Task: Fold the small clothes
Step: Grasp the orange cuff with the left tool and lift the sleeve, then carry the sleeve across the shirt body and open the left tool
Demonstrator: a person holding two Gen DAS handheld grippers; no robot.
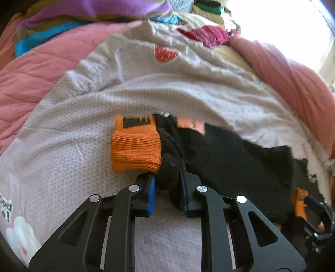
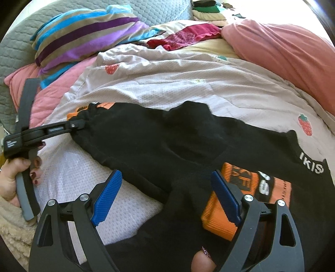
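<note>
A small black garment (image 2: 167, 138) with orange ribbed cuffs lies stretched across the white strawberry-print sheet (image 2: 167, 83). My left gripper (image 1: 167, 182) is shut on bunched black fabric right beside one orange cuff (image 1: 134, 150). From the right wrist view, that left gripper (image 2: 73, 125) pinches the garment's far left end, with a hand (image 2: 12, 180) on its handle. My right gripper (image 2: 166, 174) stands open over the near end. Black fabric lies between its blue pads (image 2: 106, 196), untouched, and the other orange cuff (image 2: 222, 215) lies by its right finger. White letters (image 2: 312, 165) mark the garment's right side.
A striped pillow (image 2: 88, 35) and pink quilt (image 2: 282, 58) border the sheet at the back. Red cloth (image 2: 184, 37) and stacked clothes (image 2: 207, 10) lie beyond them. A grey quilted cover (image 2: 12, 52) is at the left. A fingertip (image 2: 203, 261) shows at the bottom edge.
</note>
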